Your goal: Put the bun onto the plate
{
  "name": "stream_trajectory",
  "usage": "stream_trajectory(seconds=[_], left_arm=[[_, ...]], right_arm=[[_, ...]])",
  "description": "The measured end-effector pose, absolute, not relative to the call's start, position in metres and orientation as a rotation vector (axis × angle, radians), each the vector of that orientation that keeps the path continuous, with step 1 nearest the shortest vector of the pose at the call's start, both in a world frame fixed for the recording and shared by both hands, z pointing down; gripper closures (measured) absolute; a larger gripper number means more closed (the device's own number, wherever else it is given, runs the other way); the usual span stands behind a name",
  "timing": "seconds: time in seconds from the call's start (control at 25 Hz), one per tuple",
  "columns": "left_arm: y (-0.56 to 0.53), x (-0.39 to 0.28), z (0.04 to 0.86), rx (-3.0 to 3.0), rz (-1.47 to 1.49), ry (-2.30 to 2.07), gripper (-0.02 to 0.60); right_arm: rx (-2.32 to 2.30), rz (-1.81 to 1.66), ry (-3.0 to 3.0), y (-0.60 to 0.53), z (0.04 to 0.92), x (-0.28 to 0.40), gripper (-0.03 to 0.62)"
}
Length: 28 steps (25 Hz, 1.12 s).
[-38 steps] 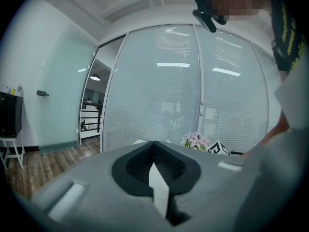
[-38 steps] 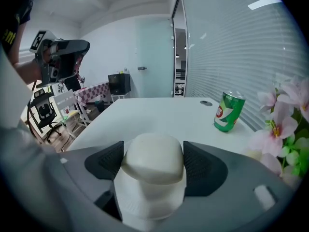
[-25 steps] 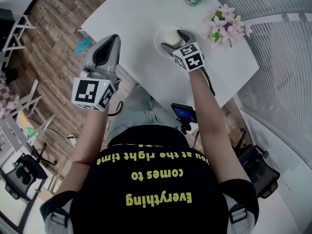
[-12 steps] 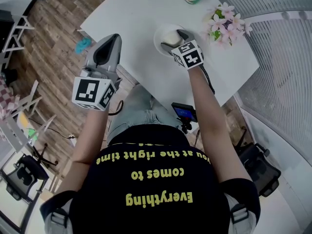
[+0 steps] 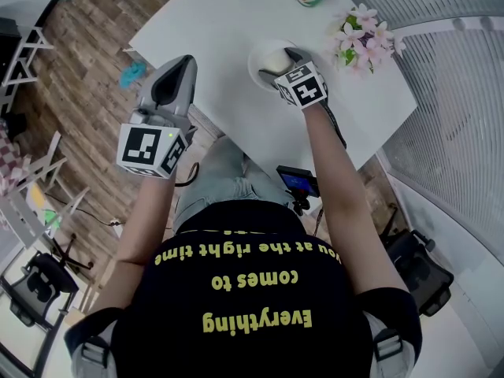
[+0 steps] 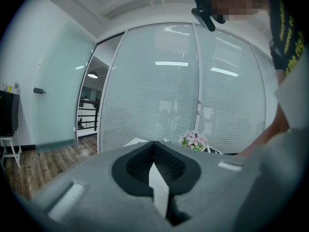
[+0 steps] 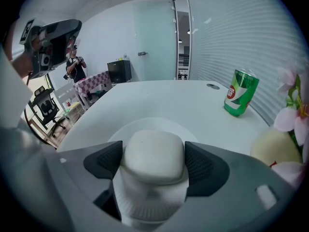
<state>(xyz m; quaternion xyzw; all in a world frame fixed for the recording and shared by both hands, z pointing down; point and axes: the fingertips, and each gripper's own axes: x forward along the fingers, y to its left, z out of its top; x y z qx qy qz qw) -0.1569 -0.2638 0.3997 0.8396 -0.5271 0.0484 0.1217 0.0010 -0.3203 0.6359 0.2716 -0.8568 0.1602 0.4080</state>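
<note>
Right gripper view: the right tool (image 7: 154, 167) is clamped on the bun (image 7: 153, 151), 1 pad on each side, w/ the bun's rounded top showing between them. The plate (image 7: 145, 124) lies directly under and just ahead of the jaws, on the counter (image 7: 159, 98). Can't tell if the bun's base touches the plate yet or hangs just above it.

Step in hand, as I read it: set down and release. To do it well:
- Lower straight down, no tilt, till the base rests approx. at the plate's centre.
- Part the jaws slowly and evenly. The bun looks soft, so it may cling to 1 pad or roll if 1 side lets go first.
- Pull back toward the body w/o dragging, so neither bun nor plate gets nudged.
- Mind the flowers (image 5: 362, 34) close on the tool's right. The can (image 7: 240, 93) is ahead-right, well apart, so no worry.

The left tool (image 6: 155, 173) has its jaws shut w/ nothing between them. In the head view it is held well to the left of the right tool, at the counter's near edge. Best kept there, out of the way.
</note>
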Motion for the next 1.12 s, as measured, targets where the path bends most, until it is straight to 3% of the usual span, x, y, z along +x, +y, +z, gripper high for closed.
stream_trajectory(seconds=[0.36, 0.52, 0.68, 1.12], left_arm=[[-0.263, -0.157, 0.402, 2.452, 0.139, -1.527, 0.583], [-0.262, -0.159, 0.402, 2.451, 0.136, -1.526, 0.583], [-0.263, -0.161, 0.401, 2.450, 0.132, -1.527, 0.583], [-0.260, -0.167, 0.399, 2.449, 0.107, -1.535, 0.583]], right_arm=[[0.672, 0.405, -2.153, -0.320, 0.637, 0.001, 0.181], [0.667, 0.390, -2.168, -0.321, 0.633, 0.000, 0.137], [0.693, 0.393, -2.207, -0.323, 0.620, -0.003, 0.142], [0.834, 0.363, -2.267, -0.323, 0.587, 0.004, 0.379]])
